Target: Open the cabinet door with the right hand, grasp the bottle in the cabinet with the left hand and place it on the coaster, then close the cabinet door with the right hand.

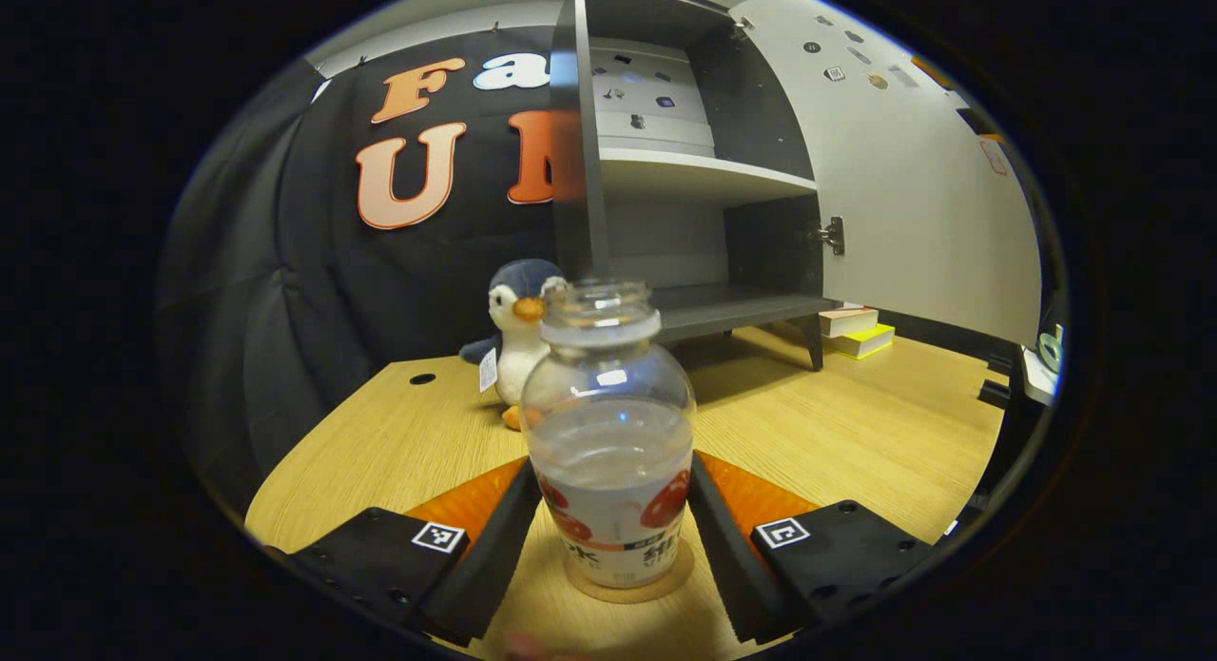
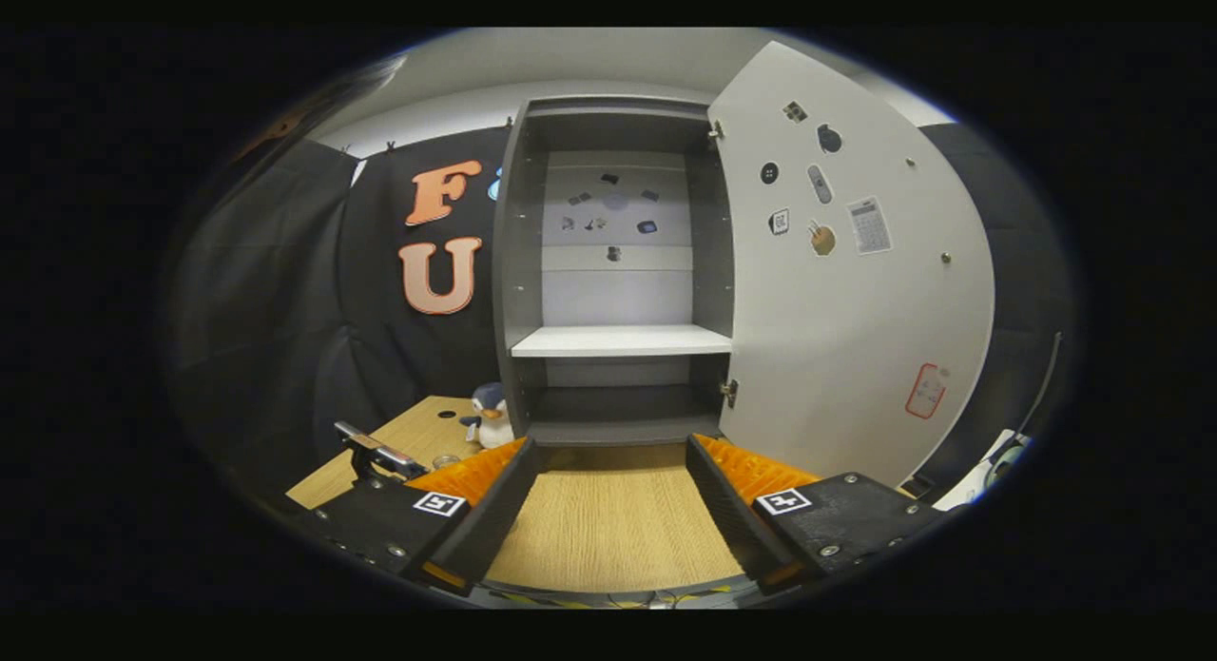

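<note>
Now left hand-held gripper point(image 1: 613, 509) clamps bottle point(image 1: 608, 433) on coaster point(image 1: 632, 585); right hand-held gripper point(image 2: 608, 495) gapes empty.

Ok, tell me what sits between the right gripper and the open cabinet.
Bare wooden tabletop runs from the right gripper to the cabinet, per the right gripper view.

Wooden table point(image 1: 856, 423) (coaster point(image 1: 632, 585), penguin point(image 1: 518, 333))

The left gripper point(image 1: 613, 537) has two black, wedge-shaped fingers point(image 1: 494, 547) backed by ribbed orange panels, on black blocks with small screws and a square black-and-white marker each. The right gripper point(image 2: 608, 509) looks the same: black fingers point(image 2: 727, 509), orange ribbing, screws, square markers.
</note>
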Action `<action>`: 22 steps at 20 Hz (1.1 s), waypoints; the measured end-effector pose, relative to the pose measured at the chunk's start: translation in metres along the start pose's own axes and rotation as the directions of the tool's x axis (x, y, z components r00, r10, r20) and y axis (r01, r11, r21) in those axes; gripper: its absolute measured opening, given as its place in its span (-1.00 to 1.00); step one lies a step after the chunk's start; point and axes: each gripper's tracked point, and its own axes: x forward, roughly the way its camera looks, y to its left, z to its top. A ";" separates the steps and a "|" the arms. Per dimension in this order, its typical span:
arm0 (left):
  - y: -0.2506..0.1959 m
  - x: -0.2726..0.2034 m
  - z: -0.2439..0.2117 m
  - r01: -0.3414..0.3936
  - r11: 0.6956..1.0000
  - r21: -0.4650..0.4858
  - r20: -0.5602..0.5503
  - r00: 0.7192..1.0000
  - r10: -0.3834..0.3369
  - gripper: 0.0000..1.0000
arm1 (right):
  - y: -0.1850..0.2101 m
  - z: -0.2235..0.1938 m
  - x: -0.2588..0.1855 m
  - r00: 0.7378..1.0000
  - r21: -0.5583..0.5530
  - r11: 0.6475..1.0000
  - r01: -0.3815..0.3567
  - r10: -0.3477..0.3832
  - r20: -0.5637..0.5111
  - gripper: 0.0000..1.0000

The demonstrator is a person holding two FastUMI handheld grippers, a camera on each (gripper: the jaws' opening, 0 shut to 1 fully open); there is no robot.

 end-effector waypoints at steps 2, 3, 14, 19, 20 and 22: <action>0.003 0.003 0.020 0.002 1.000 0.001 0.034 0.999 -0.002 0.91 | 0.002 0.007 -0.004 1.000 0.005 1.000 0.009 -0.009 0.010 0.91; 0.003 0.005 0.032 0.007 1.000 0.002 0.055 0.998 -0.007 0.92 | 0.002 0.012 -0.006 1.000 0.007 1.000 0.017 -0.017 0.021 0.91; 0.013 -0.015 0.137 0.077 0.996 -0.044 0.152 0.986 -0.069 0.92 | 0.004 0.054 -0.038 0.989 0.019 0.993 0.117 -0.118 0.088 0.91; 0.026 -0.038 0.191 0.026 0.997 -0.066 0.187 0.982 -0.013 0.92 | -0.044 0.073 -0.051 0.974 -0.012 0.981 0.195 -0.192 0.124 0.90; 0.026 -0.042 0.203 0.019 0.998 -0.064 0.200 0.980 -0.006 0.92 | -0.056 0.076 -0.054 0.971 -0.018 0.978 0.208 -0.204 0.126 0.91; 0.023 -0.046 0.226 0.005 0.997 -0.071 0.222 0.975 0.011 0.92 | -0.073 0.082 -0.057 0.970 -0.027 0.977 0.211 -0.206 0.132 0.91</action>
